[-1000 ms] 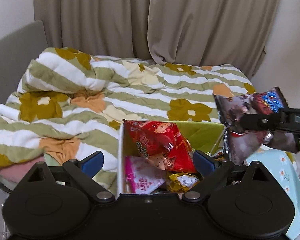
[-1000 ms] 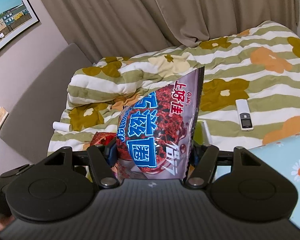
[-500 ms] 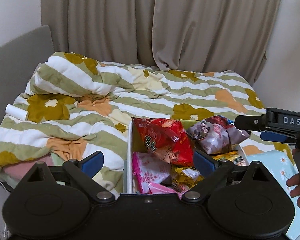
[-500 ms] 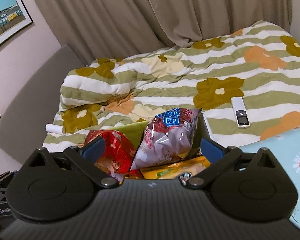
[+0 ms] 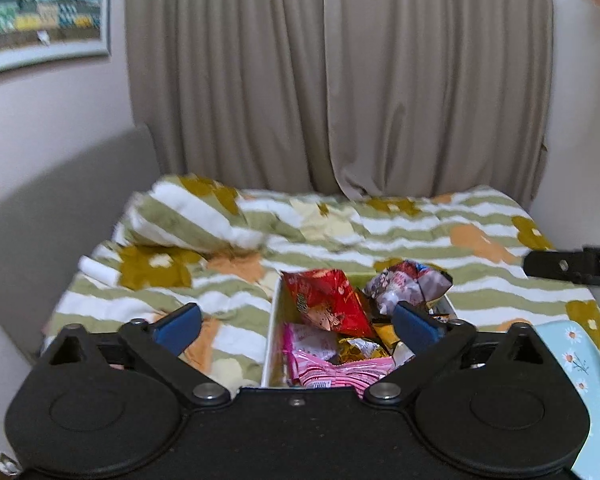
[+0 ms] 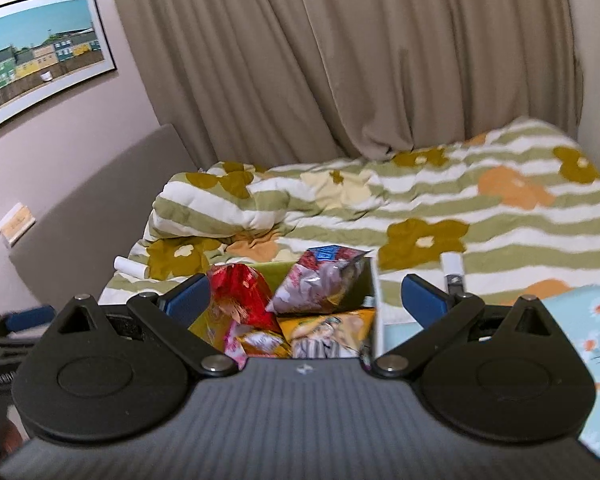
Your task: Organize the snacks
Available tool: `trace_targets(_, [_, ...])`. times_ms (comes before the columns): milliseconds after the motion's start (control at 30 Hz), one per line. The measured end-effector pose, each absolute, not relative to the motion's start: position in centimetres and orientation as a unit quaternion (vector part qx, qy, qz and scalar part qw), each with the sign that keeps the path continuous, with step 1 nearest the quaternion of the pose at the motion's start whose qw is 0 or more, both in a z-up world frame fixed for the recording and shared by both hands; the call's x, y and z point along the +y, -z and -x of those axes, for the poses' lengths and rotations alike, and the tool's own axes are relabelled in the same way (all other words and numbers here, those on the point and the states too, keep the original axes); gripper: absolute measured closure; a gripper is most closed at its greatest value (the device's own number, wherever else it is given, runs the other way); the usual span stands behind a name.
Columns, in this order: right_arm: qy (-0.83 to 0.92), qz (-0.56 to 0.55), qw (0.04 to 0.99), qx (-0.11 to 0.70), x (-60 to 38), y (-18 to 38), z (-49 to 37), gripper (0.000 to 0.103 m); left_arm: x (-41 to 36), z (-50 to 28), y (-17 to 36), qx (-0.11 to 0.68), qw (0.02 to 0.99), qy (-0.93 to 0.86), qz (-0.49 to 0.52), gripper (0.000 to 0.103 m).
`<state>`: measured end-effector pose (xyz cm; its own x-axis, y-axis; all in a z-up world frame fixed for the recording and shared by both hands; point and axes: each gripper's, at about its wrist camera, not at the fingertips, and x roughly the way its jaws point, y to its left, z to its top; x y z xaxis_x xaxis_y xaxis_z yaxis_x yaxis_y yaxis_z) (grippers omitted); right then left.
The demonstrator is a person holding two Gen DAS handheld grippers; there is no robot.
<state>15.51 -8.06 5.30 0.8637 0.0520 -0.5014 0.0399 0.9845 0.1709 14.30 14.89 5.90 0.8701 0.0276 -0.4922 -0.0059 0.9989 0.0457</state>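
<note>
Snack box (image 6: 374,300), beyond open right gripper (image 6: 306,298)

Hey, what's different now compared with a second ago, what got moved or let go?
The right gripper let go of the purple snack bag; its jaws have just opened, and the bag now lies in the box beside the red bag. Both grippers pulled back. The left gripper stayed empty; the blanket and remote stayed put.

At lower centre, an open white box (image 5: 271,320) holds heaped snacks: a red bag (image 5: 324,304) leaning upright, a purple-grey bag (image 6: 320,276) tilted beside it, pink (image 5: 332,368) and yellow packets (image 6: 324,326) beneath.
</note>
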Motion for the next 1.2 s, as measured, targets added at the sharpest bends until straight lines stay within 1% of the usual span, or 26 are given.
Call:
trace_targets(100, [0.023, -0.045, 0.965, 0.259, -8.1, -5.8, -12.0, 0.0, 13.3, -10.9, -6.6, 0.23, 0.972, -0.026, -0.037, 0.0])
trace_targets(200, [0.051, -0.013, 0.965, 0.257, -8.2, -5.6, -8.8, 0.0, 12.0, -8.6, -6.6, 0.223, 0.973, -0.028, -0.045, 0.0])
trace_targets(533, [0.103, -0.004, 0.956, 0.276, -10.4, -3.7, -0.5, 0.0, 8.7, -2.6, -4.7, 0.231, 0.972, 0.0, -0.033, 0.0])
trace_targets(700, [0.114, -0.008, 0.95, 0.291, -11.5, -2.1, 1.7, 0.0, 6.9, -0.7, -3.3, 0.224, 0.973, 0.003, -0.049, 0.0])
trace_targets(867, [0.118, -0.011, 0.945, 0.304, -12.1, -1.1, 3.0, 0.0, 6.1, -0.1, -2.3, 0.235, 0.971, 0.009, -0.053, 0.0])
trace_targets(1200, [0.122, -0.016, 0.946, 0.301, -12.9, -1.0, 4.0, 0.0, 5.4, 0.6, -2.0, 0.238, 0.97, 0.009, -0.057, 0.0])
